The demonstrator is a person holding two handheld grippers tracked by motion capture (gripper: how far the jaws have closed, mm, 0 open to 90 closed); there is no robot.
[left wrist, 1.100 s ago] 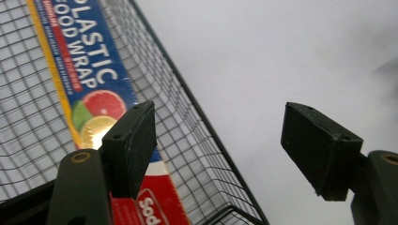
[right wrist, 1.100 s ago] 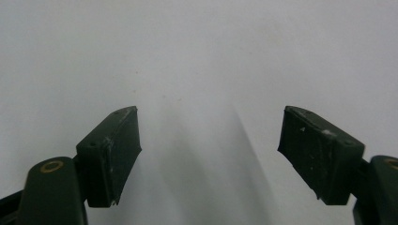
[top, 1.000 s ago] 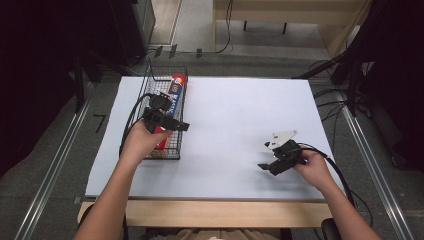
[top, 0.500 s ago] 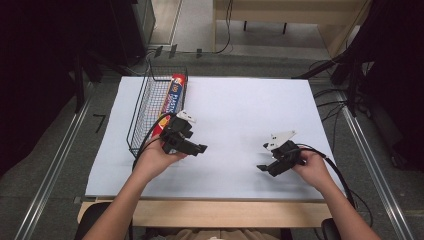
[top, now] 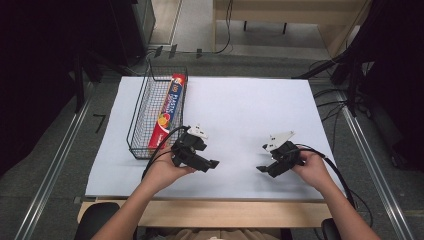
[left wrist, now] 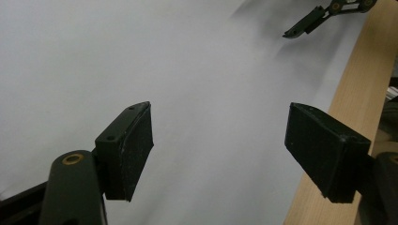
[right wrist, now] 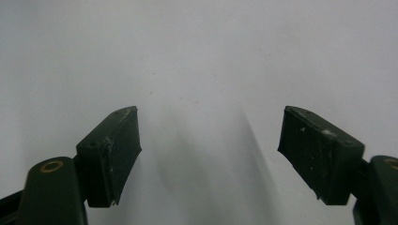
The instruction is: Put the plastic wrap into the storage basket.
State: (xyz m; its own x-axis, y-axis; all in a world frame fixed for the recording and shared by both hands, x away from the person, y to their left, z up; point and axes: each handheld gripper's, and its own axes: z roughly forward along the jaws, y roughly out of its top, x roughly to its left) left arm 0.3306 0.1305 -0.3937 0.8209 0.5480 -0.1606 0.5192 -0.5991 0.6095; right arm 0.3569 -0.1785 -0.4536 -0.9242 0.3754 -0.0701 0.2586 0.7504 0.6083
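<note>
Both grippers low over white sheet (top: 250, 110) on tabletop, near front edge. Left gripper (top: 212, 164) jaws spread, nothing between, just right of wire basket (top: 137, 120). Right gripper (top: 261, 169) jaws spread, nothing between, well apart from left. Red foil box (top: 167, 111) lies lengthwise in basket along its right wall

Grey floor (top: 60, 150) around the wooden table (top: 200, 212) (white-topped); dark equipment at both sides
</note>
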